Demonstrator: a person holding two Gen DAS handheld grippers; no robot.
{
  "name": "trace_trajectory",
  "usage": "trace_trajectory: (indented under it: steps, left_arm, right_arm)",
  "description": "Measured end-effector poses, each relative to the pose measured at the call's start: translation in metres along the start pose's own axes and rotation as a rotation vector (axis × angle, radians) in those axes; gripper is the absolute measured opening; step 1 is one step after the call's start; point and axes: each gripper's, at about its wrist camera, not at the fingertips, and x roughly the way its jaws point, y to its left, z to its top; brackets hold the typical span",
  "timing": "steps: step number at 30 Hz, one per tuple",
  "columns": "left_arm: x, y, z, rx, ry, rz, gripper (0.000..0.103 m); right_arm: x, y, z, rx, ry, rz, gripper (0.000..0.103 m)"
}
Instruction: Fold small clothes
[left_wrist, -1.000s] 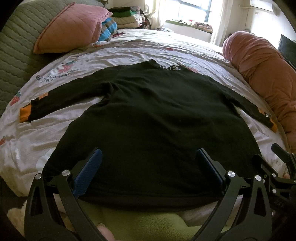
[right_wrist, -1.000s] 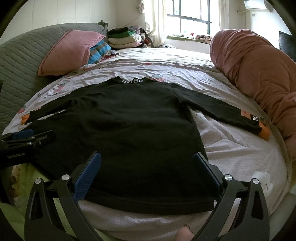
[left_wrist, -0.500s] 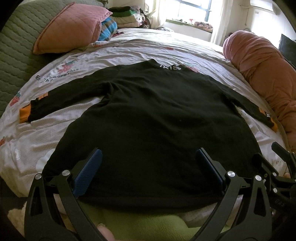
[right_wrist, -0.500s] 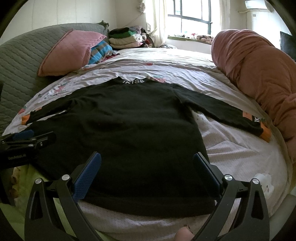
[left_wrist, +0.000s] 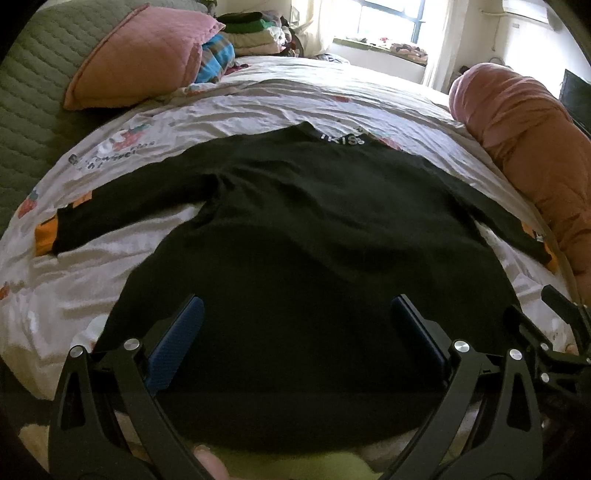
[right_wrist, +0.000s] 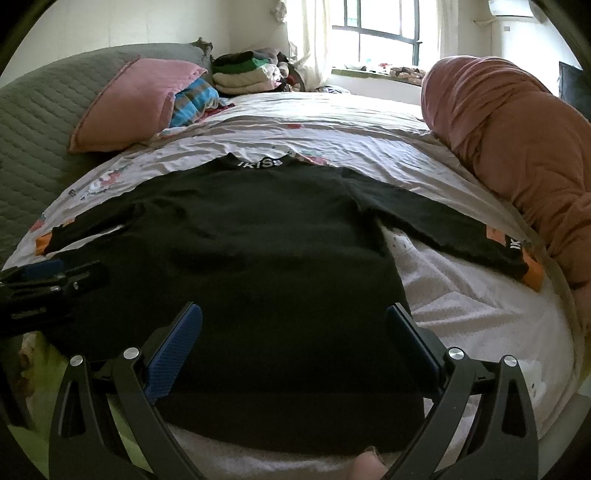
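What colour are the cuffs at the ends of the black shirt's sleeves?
Orange. The cuff on the black shirt shows best in the right wrist view.

Daylight enters from the window (right_wrist: 384, 40) at the far end, blown out to white glare. The near bed (left_wrist: 92, 266) lies dimmer, and the black shirt (left_wrist: 314, 258) loses its detail in shadow. Both fisheye views bend strongly, with dark vignetted corners.
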Motion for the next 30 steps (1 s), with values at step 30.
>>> trace_trajectory:
  steps: [30]
  left_arm:
    - [0.037,-0.019,0.071,0.012,0.011,0.031,0.095]
  right_arm:
    - [0.032,-0.04,0.085,0.13,-0.087,-0.03,0.099]
